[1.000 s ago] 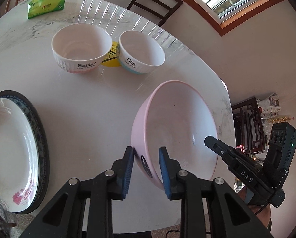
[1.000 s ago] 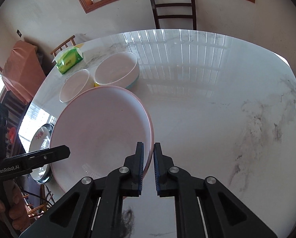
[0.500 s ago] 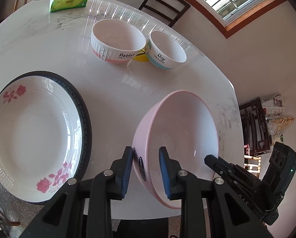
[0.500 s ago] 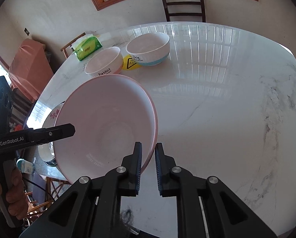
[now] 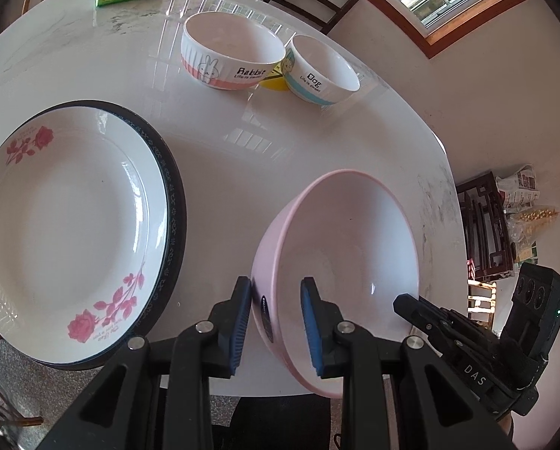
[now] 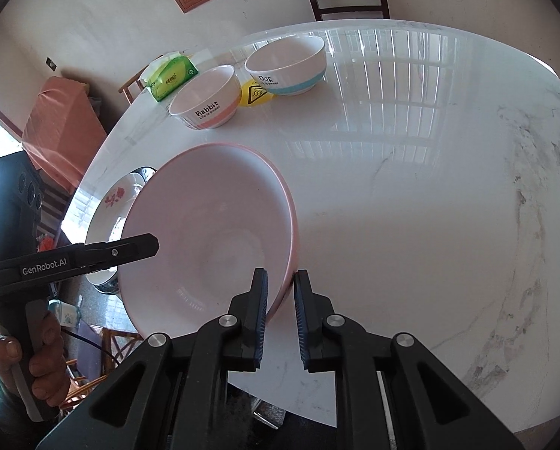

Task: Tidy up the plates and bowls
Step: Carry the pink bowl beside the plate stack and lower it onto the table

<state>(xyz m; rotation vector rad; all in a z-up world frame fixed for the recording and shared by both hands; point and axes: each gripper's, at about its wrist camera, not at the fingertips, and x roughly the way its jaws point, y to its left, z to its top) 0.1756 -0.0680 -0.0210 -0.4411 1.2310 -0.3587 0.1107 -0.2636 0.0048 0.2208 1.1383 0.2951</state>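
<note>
Two grippers: left gripper [image 5: 276, 322] and right gripper [image 6: 280, 313] pinching opposite rims of pink bowl [image 5: 347, 262].
Handling: rigid, glossy, slip-prone, breakable.
Hold: rim edges.

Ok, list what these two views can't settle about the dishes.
- Yellow item: both views, mostly hidden behind the Rabbit bowl and Dog bowl.
- Pink bowl: underside unseen, so any table contact is unclear.
- Flowered plate: left wrist view, left edge cut off; right wrist view, mostly behind the pink bowl.
</note>
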